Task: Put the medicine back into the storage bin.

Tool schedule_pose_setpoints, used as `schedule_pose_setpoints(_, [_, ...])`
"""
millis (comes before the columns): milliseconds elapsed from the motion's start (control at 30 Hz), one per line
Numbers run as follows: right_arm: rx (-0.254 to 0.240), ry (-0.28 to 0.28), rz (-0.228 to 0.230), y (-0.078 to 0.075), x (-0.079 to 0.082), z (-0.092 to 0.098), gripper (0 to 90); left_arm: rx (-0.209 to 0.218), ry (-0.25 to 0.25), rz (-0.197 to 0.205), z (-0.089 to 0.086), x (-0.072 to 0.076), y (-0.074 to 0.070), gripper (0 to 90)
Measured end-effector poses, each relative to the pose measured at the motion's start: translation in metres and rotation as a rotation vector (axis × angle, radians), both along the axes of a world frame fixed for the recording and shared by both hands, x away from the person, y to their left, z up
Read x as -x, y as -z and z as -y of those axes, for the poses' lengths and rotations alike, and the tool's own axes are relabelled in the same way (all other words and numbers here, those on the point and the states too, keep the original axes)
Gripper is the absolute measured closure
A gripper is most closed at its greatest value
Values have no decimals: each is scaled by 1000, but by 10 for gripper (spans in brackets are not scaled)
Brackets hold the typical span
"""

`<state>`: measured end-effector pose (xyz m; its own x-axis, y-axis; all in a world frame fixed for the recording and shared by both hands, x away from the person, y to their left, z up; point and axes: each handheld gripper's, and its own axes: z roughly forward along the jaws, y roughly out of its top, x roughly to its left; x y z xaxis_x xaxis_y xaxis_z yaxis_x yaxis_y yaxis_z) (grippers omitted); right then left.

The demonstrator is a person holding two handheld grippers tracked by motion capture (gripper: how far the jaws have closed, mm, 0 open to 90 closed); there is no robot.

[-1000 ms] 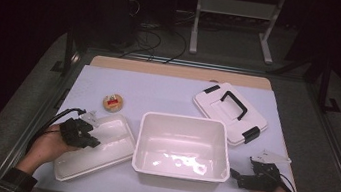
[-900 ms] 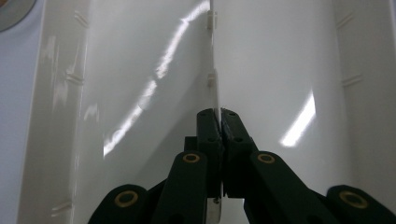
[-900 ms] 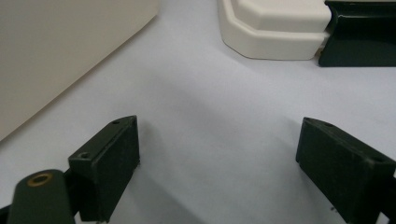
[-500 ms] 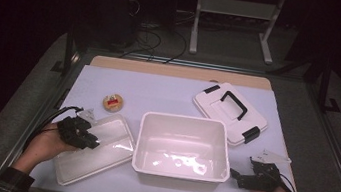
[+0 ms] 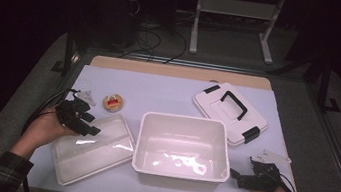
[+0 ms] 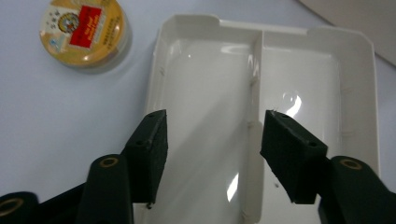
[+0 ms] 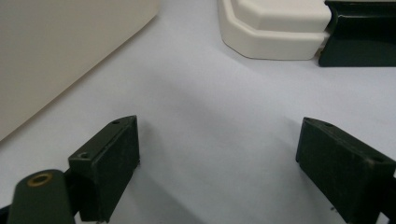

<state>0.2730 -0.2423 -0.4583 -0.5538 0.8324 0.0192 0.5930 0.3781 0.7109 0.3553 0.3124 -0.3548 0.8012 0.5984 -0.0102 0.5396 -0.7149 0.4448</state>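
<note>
Two sets of black tongs are working at a pale lavender worktop [image 5: 168, 96]. The left tongs [image 5: 84, 125] are hovering over the shallow white plastic divided tray [image 5: 93, 148]; their jaws have just been opening and are standing apart, released, with nothing pinched between them. That tray is lying left of the deep white plastic tub [image 5: 182, 145], its long axis running diagonally from the near-left edge toward the tub's far corner. The right tongs [image 5: 235, 177] are resting low by the tub's right side, spread and empty. Beyond, a round yellow tin [image 5: 113, 102] and a white lid with black handle [image 5: 229, 112] are sitting. Darkness is surrounding the worktop, with cables and a metal stand behind.
</note>
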Motion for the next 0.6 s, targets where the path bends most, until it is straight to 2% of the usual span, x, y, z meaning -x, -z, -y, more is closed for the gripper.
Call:
schedule_pose_setpoints(267, [0, 0, 0, 0, 0, 0, 128, -18, -15, 31, 6, -22, -11, 292])
schedule_pose_setpoints(600, [-2, -1, -1, 0, 0, 0, 128, -27, -55, 62, 16, -61, -22, 223])
